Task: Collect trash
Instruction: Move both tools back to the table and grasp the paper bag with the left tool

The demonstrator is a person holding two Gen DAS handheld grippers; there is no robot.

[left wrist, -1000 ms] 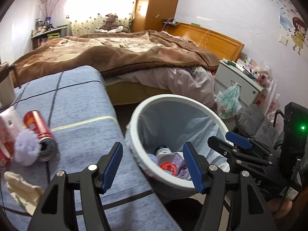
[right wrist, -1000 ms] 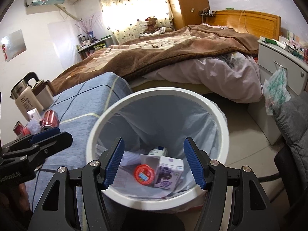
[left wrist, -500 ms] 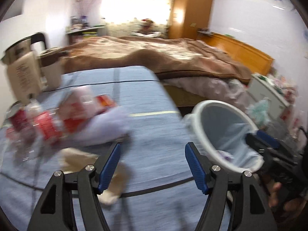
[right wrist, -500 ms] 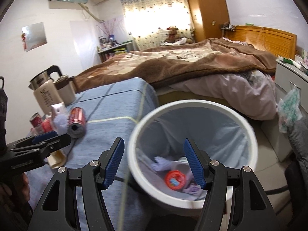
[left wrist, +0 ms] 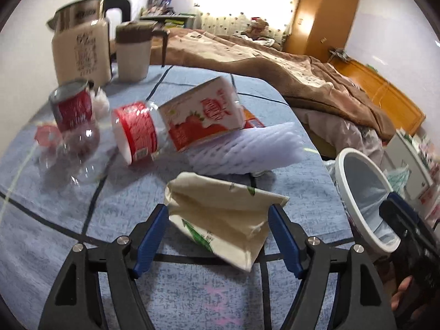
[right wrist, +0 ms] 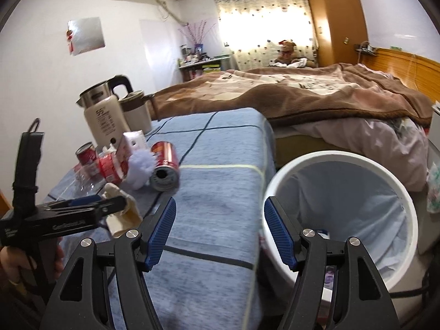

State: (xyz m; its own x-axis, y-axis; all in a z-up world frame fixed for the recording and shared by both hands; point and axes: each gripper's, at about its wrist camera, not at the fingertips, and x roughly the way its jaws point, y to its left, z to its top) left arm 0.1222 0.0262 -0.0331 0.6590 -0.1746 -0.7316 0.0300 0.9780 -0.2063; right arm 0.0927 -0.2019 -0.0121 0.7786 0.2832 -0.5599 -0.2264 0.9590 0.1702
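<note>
My left claw (left wrist: 218, 227) is opening, its blue pads straddling a flattened cream carton (left wrist: 222, 220) that lies on the blue tabletop (left wrist: 68, 220); I can't tell whether the pads touch it. The carton's long axis runs roughly across the claw, its pointed end aimed toward the white bin (left wrist: 363, 200) beside the tabletop's edge. Beyond it lie white foam netting (left wrist: 247, 151), a strawberry carton (left wrist: 203, 112), a red-labelled bottle (left wrist: 134, 132) and a red can (left wrist: 73, 104) (all clustered, somewhat blurred). My right claw (right wrist: 220, 229) is opening with nothing between its pads, over the tabletop's edge next to the bin (right wrist: 343, 165).
</note>
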